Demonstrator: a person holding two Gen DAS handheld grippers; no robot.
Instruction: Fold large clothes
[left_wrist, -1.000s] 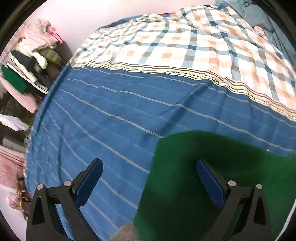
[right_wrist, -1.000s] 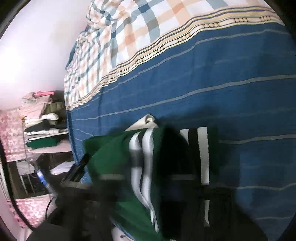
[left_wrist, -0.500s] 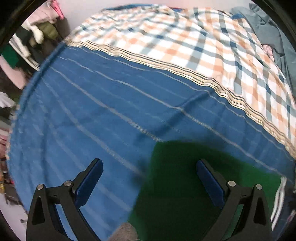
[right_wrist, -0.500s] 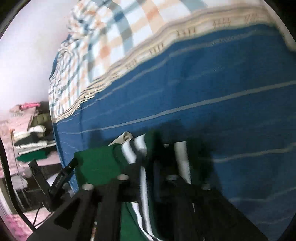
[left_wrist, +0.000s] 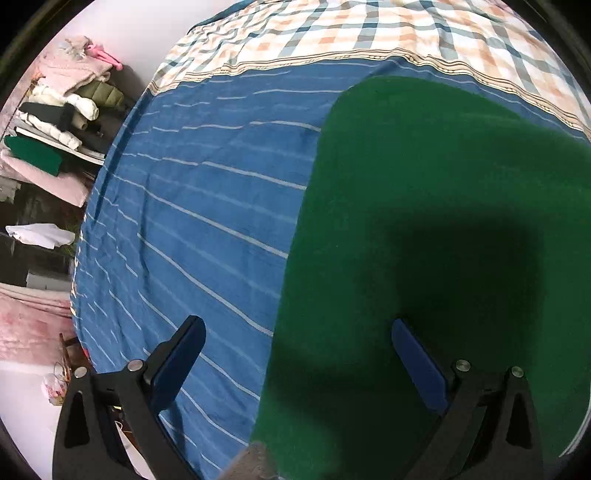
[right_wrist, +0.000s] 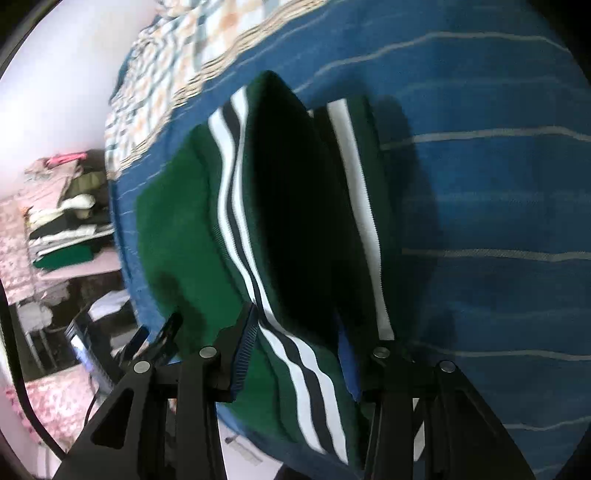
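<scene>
Green sweater (right_wrist: 177, 221) lies on the blue striped sheet (left_wrist: 192, 221), striped hem pinched in the right gripper (right_wrist: 295, 343). Left gripper (left_wrist: 295, 350) hangs wide open, holding nothing, so that side could sag and wreck the fold.

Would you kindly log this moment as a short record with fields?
surface: blue striped sheet with a plaid blanket beyond it
garment: green sweater, white and dark stripes at its hem
left tool: open, above the sweater's edge, holding nothing
right tool: closed on the striped hem
background: stacked clothes on shelves
</scene>
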